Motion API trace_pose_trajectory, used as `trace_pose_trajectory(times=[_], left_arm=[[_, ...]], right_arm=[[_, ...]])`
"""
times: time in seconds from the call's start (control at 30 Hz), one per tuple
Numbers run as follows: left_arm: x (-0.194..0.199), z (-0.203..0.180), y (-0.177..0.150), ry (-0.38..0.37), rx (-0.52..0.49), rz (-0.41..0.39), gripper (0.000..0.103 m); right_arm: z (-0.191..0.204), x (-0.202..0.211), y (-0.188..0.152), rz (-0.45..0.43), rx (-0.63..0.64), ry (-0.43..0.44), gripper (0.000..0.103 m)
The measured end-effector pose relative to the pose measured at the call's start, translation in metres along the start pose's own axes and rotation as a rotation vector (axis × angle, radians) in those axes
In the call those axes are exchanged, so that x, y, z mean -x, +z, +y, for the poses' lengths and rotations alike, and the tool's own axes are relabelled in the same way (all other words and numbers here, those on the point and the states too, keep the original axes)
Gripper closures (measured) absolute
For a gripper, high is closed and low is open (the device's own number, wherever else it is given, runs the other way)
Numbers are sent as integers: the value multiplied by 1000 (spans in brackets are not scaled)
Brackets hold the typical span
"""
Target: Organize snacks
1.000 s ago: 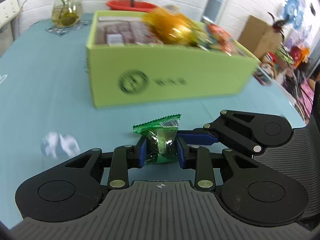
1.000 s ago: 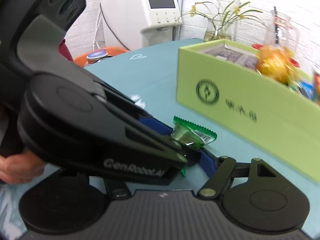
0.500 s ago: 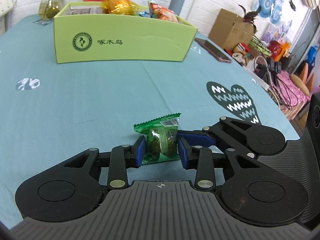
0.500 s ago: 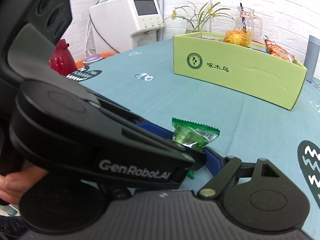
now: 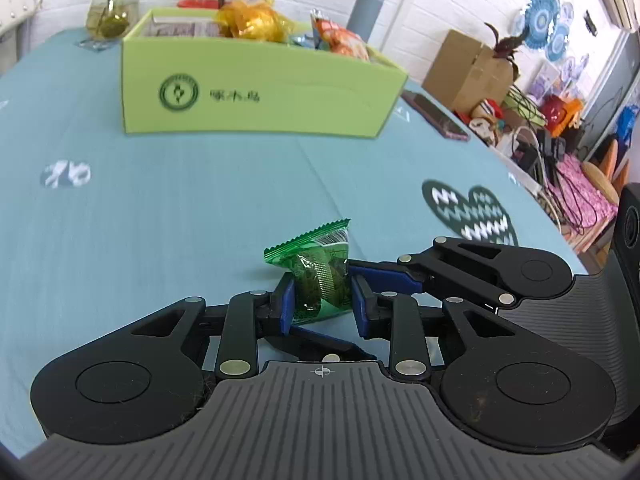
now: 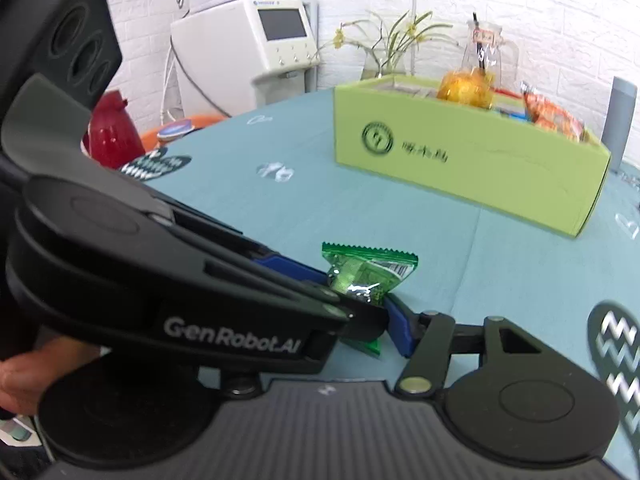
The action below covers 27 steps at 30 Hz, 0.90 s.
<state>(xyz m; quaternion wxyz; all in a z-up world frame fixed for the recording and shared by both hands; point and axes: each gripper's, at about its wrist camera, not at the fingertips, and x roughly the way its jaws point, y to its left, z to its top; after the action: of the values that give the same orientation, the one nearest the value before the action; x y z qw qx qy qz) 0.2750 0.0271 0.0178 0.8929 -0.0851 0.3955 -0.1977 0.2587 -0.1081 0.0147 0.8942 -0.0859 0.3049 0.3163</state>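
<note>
Green snack packet (image 5: 320,280), over the teal tablecloth (image 5: 160,220), sits clamped in my left gripper (image 5: 322,300) while my right gripper (image 6: 380,312) has just been closing around it, the lime snack box (image 5: 260,96) at 12 o'clock being its likely destination.

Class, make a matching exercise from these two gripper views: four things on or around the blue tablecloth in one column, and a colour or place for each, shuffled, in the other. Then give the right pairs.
Things:
1. snack packet
2. snack box
3. phone
4. flower vase

Descriptions:
A. lime green, with a round logo on its side
B. beyond the box's far left corner
C. clear green wrapper, between blue gripper pads
D. dark, flat on the cloth right of the box

Pairs: 1-C, 2-A, 3-D, 4-B
</note>
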Motion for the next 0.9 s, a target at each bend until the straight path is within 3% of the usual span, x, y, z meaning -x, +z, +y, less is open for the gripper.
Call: trace_pose_trajectory(times=[0.1, 0.3, 0.47, 0.6, 0.63, 0.67, 0.73, 0.8, 0.9], left_arm=[[4, -3, 32, -1, -23, -50, 98], [-7, -10, 134, 10, -98, -168, 98], [-42, -11, 206, 31, -135, -192, 97], [-73, -2, 233, 73, -149, -192, 94], [-76, 1, 236, 95, -153, -205, 86], [-77, 4, 238, 114, -153, -226, 71], [-73, 8, 240, 120, -143, -279, 58], [-64, 11, 237, 99, -144, -307, 56], [-56, 6, 230, 122, -178, -337, 49]], right_arm=[[-12, 2, 27, -62, 38, -32, 40], [-61, -14, 104, -193, 106, -111, 35], [-108, -47, 153, -201, 128, -156, 36], [-133, -70, 164, -189, 129, -148, 32], [-138, -74, 165, -193, 123, -151, 27], [-140, -77, 167, -200, 115, -153, 25], [-147, -76, 166, -225, 87, -154, 22], [-147, -72, 163, -257, 67, -147, 11], [-144, -67, 159, -277, 71, -143, 11]])
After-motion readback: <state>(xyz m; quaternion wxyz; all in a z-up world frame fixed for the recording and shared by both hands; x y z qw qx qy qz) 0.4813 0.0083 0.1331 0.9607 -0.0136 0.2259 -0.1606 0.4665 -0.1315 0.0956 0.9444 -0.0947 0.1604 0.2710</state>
